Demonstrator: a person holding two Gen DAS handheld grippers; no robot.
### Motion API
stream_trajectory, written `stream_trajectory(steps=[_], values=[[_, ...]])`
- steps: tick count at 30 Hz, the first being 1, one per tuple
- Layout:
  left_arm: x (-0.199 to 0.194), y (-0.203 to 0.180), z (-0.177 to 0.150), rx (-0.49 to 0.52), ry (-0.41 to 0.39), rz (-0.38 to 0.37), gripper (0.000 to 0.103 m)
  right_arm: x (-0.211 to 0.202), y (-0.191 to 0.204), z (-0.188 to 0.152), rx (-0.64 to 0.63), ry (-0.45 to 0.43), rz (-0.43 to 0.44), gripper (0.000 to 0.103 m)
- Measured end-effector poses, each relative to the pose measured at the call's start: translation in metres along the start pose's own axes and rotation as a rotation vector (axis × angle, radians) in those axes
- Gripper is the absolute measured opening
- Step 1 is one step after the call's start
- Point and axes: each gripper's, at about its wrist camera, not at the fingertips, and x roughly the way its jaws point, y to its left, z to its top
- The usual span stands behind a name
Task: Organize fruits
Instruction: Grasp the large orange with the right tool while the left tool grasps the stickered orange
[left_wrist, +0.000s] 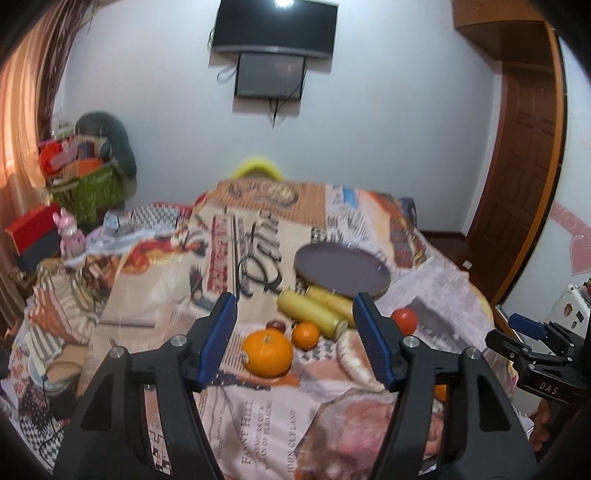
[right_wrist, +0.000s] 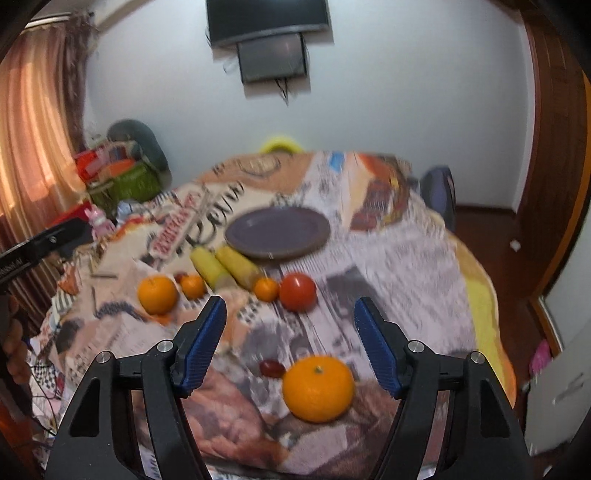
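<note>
Here, two yellow corn cobs (right_wrist: 225, 267) lie side by side on the printed tablecloth (right_wrist: 399, 258), long axes running toward the purple plate (right_wrist: 277, 230), far ends touching its rim. The plate holds nothing. Oranges, including a large orange (right_wrist: 318, 387), and a tomato (right_wrist: 297, 291) sit nearby. The left gripper (left_wrist: 295, 321) and right gripper (right_wrist: 290, 328) hover spread wide, gripping nothing.

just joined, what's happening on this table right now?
A person holds two handheld grippers over a cloth-covered table; both are open and hold nothing. The left gripper hovers near a large orange, the right gripper near another big orange beside a small dark red fruit. The purple plate has nothing on it; two yellow corn cobs, small oranges and a tomato lie in front of it.
</note>
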Motion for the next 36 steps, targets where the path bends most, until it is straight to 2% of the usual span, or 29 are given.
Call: stream_trajectory(steps=[6,14,21,23,30,36], values=[[0.027,0.013,-0.016,-0.021,0.103,0.011,0.065,0.029,-0.018,-0.014,0.054,0.129,-0.004,0.069],[0.051,0.017,-0.032,-0.017,0.195,0.007,0.065,0.065,-0.032,-0.036,0.122,0.276,0.014,0.069],[0.071,0.019,-0.04,-0.023,0.25,0.004,0.066,0.079,-0.029,-0.043,0.104,0.318,0.035,0.072],[0.076,0.02,-0.041,-0.028,0.263,0.005,0.068,0.082,-0.029,-0.046,0.106,0.328,0.037,0.07],[0.1,0.027,-0.046,-0.05,0.321,0.006,0.071,0.085,-0.034,-0.038,0.121,0.31,0.044,0.067],[0.126,0.034,-0.049,-0.064,0.368,0.01,0.071,0.086,-0.034,-0.017,0.095,0.253,0.033,0.067]])
